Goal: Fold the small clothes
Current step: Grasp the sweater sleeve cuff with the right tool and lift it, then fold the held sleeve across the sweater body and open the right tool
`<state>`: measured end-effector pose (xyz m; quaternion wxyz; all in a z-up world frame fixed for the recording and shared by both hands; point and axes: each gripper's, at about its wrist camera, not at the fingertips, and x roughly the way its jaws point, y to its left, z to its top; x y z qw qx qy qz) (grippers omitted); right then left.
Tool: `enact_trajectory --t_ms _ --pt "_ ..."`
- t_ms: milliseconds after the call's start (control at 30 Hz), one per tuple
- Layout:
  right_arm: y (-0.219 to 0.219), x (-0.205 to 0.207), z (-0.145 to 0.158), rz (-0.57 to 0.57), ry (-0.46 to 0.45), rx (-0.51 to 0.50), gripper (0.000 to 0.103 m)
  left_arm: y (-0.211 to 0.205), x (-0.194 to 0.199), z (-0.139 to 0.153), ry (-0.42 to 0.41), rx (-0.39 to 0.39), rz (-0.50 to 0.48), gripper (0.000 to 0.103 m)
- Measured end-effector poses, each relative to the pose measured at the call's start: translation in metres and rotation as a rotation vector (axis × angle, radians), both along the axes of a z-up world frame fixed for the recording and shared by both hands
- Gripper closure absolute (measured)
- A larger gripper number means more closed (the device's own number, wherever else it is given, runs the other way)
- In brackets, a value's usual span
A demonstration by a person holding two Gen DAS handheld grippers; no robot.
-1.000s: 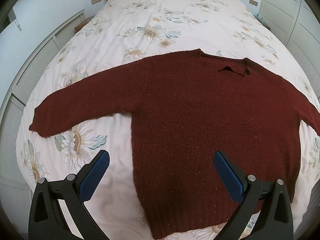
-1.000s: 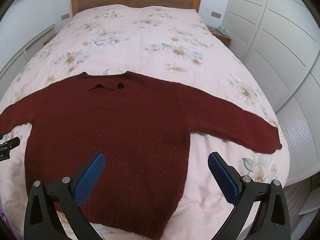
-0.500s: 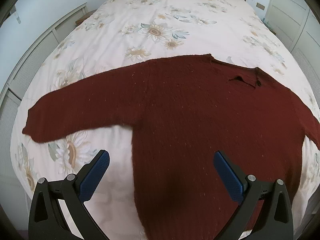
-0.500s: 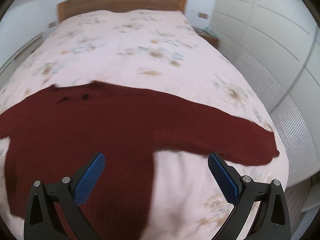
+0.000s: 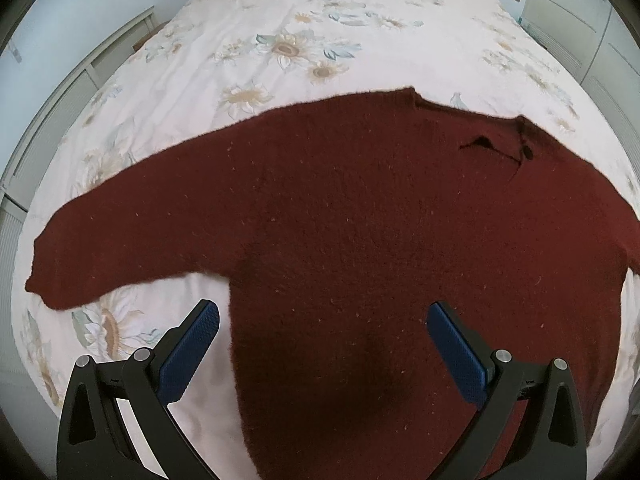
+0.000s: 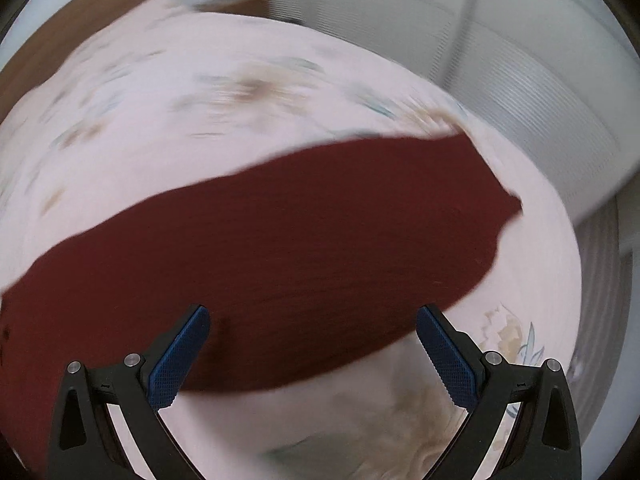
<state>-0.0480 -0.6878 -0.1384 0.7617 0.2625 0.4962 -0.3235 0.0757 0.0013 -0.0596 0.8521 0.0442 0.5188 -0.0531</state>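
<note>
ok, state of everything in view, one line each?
sweater: spread flat on the bed, unfolded, both sleeves out
left sleeve: extended, flat
right sleeve: extended, flat; view blurred
left gripper: open, empty, above the sweater body
right gripper: open, empty, over the right sleeve
bed: made, floral cover

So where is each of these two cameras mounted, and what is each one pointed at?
Left wrist view: sits on the left gripper, looking forward over the dark red knitted sweater spread flat on the floral pink bedspread; both blue-padded fingers show, apart.
Right wrist view: sits on the right gripper, aimed at the sweater's right sleeve near the bed's edge, by white wardrobe doors; blurred, its fingers apart.
Shared: the same sweater and bedspread.
</note>
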Motion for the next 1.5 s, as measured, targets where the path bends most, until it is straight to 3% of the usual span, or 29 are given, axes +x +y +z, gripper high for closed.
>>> enact_trajectory --t_ms 133,267,367,433,500,733,867,1067,1500 --pt "-0.025 -0.008 -0.02 -0.074 -0.016 0.047 0.001 0.004 0.0 -0.013 0.024 0.039 -0.001 0.001" --pt "-0.041 -0.008 -0.027 -0.118 -0.038 0.09 0.002 0.017 -0.001 -0.02 0.042 0.024 0.026 0.001" --pt "-0.043 -0.008 -0.026 -0.142 -0.027 0.102 0.025 0.025 -0.004 -0.025 0.061 0.016 0.04 0.001" --pt "-0.044 -0.009 -0.022 -0.133 -0.034 0.107 0.06 0.029 -0.006 -0.028 0.076 0.005 0.049 0.001" --pt "-0.047 -0.011 -0.012 -0.111 -0.048 0.11 0.085 0.033 -0.008 -0.029 0.097 -0.017 0.049 0.001" --pt "-0.007 -0.008 0.051 0.045 -0.146 0.026 0.088 0.037 -0.011 -0.024 0.104 -0.06 0.043 0.001" --pt "0.039 0.014 0.093 0.171 -0.195 -0.023 0.088 0.045 -0.02 -0.016 0.103 -0.08 0.037 0.001" --pt "0.121 0.058 0.148 0.354 -0.304 -0.014 0.088 0.048 -0.015 -0.003 0.05 -0.075 0.023 0.001" --pt "0.31 0.145 0.184 0.715 -0.359 0.06 0.088 0.053 0.007 0.014 -0.009 -0.045 -0.006 0.001"
